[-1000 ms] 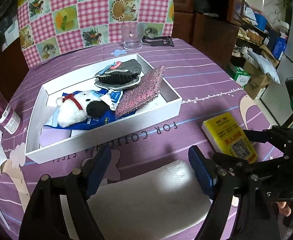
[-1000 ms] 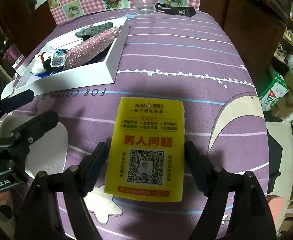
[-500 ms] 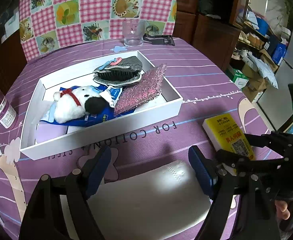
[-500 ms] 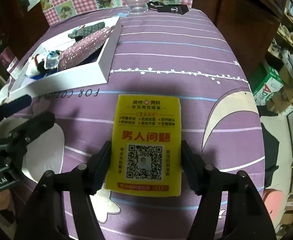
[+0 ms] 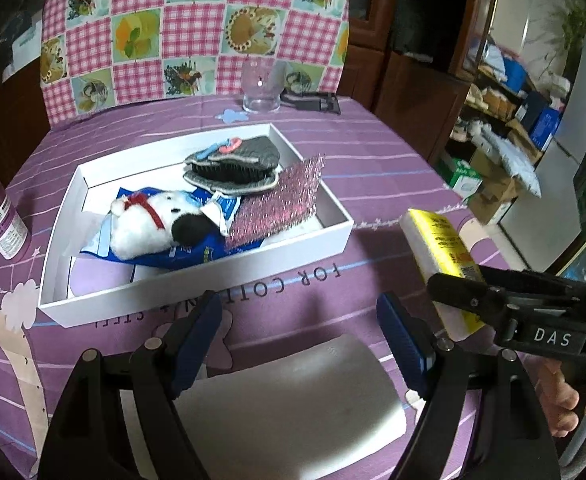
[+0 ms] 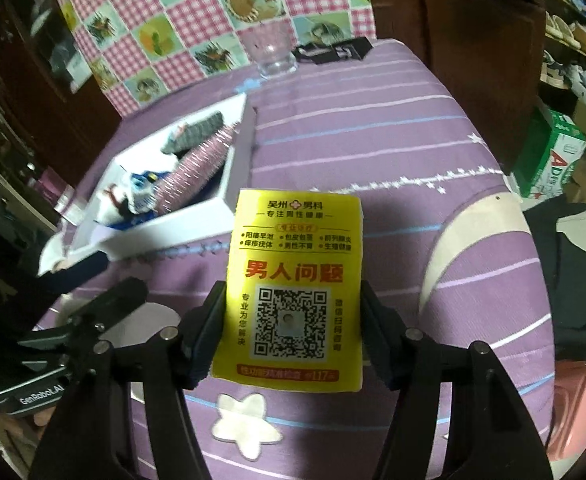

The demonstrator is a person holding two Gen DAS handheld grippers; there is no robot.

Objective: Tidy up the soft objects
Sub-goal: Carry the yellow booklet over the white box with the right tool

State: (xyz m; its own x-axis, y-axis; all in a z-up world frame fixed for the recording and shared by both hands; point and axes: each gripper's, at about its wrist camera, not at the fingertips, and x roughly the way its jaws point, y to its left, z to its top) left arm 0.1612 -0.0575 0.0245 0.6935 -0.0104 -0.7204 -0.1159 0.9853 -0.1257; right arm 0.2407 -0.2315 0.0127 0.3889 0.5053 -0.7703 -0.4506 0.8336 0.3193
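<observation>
Yellow pack lifted, white pack waiting

Since a second ago your right gripper (image 6: 291,330) has pinched in on the yellow tissue pack (image 6: 293,292) and raised it off the purple tablecloth (image 6: 373,160); it now hangs tilted, short of the white box (image 5: 197,280). Jaws clamped on its two long sides, low down. Likely light and squashy with a slick wrapper, so keep the grip mid-body and gentle. Your left gripper (image 5: 299,340) hovers with jaws apart over the white soft pack (image 5: 293,404), not touching. Take that one across its width
</observation>
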